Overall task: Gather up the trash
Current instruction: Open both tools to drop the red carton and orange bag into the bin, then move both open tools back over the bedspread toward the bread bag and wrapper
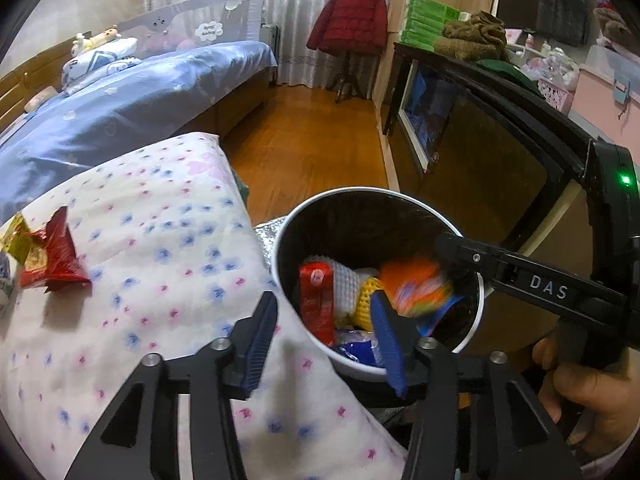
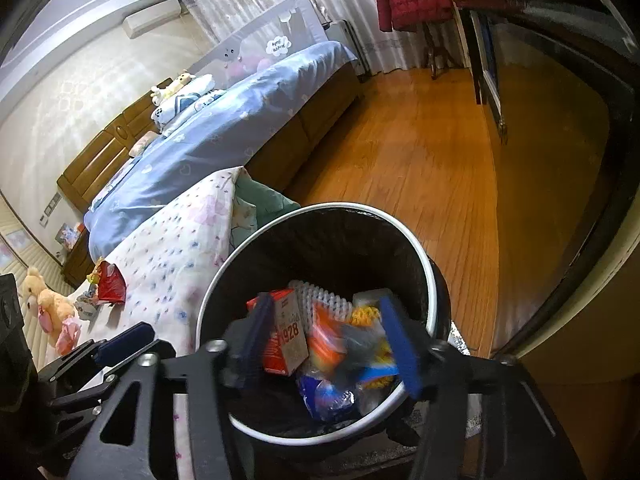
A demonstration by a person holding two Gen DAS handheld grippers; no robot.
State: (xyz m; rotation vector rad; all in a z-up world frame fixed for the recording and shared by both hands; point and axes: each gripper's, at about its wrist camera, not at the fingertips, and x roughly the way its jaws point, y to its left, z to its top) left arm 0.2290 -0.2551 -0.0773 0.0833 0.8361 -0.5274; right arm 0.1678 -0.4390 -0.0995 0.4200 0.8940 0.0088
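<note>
A black-lined bin (image 1: 352,189) (image 2: 328,205) with a white rim stands beside a floral-sheeted bed (image 1: 160,248). It holds a red carton (image 1: 317,300) (image 2: 286,332), white and yellow knit pieces, blue packets and a blurred orange wrapper (image 1: 416,284) (image 2: 326,336). My right gripper (image 2: 328,340) is open above the bin, its blue pads clear of the wrapper below them; one of its fingers (image 1: 500,264) reaches in from the right. My left gripper (image 1: 324,340) (image 2: 124,340) is open and empty at the bin's near-left rim. A red wrapper (image 1: 52,264) (image 2: 110,284) and a gold wrapper (image 1: 16,240) lie on the sheet.
A bed with a blue duvet (image 1: 140,100) runs behind. Wooden floor (image 1: 312,140) lies beyond the bin, with a dark cabinet (image 1: 480,140) on the right and a red jacket on a stand (image 1: 352,20) at the back. Plush toys (image 2: 44,300) sit by the sheet's far end.
</note>
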